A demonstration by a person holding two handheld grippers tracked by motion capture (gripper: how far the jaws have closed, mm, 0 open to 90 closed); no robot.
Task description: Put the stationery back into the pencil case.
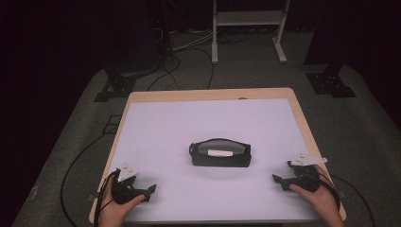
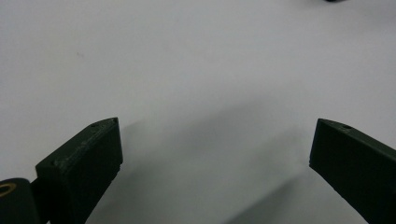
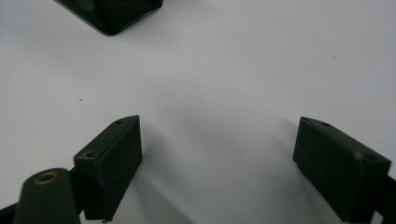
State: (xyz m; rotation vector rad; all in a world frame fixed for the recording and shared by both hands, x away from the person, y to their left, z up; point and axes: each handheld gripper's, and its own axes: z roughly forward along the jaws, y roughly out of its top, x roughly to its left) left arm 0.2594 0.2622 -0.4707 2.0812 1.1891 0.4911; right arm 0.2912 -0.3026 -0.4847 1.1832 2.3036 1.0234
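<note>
A black zip pouch (image 1: 220,153) with a clear top panel and a white label lies at the middle of the white table mat (image 1: 189,123). My left gripper (image 1: 146,189) rests low at the front left, jaws spread wide with nothing between them; in the left gripper view its fingertips (image 2: 105,128) frame bare mat. At the front right my right gripper (image 1: 283,172) is also open and empty, apart from the pouch. A corner of the pouch (image 3: 112,14) shows at the top left of the right gripper view.
The mat covers a wooden table (image 1: 208,94) whose edge shows along the back and sides. Beyond it stand a white frame (image 1: 248,28), dark stands and cables on grey floor. Bare mat surrounds the pouch on all sides.
</note>
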